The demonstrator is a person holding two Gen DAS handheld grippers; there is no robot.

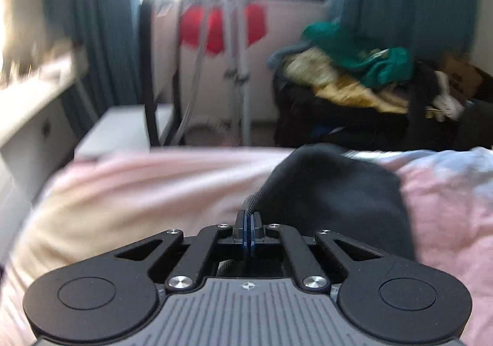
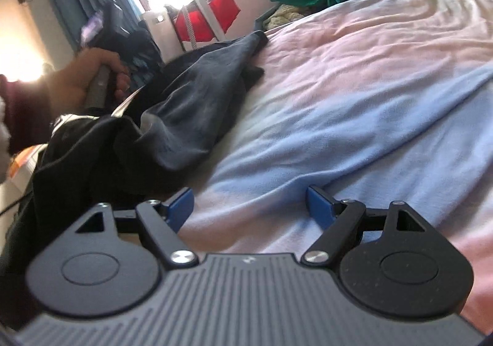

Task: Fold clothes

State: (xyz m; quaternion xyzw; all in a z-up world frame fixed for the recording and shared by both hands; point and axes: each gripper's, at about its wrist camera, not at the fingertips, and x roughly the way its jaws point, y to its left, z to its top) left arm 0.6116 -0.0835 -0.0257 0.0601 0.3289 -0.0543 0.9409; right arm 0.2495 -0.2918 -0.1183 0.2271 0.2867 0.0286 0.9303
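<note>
Garment: a dark grey, soft cotton garment [image 2: 197, 93] lies crumpled in loose folds on the bed, at centre left of the right wrist view.
Left gripper [image 1: 249, 223]: jaws closed tight on a ribbed, stitched edge of the garment at lower centre of its frame.
Right gripper [image 2: 251, 207]: jaws spread wide, holding nothing, low over the bedding.
Handling: light, limp and drapey; likely best taken by hem or seam, where the cloth is thickest.
Bed: a wrinkled pink and pale blue quilt [image 2: 354, 75], matte and soft.
Hand [image 2: 83, 78]: grips the left tool's grey handle, upper left.
</note>
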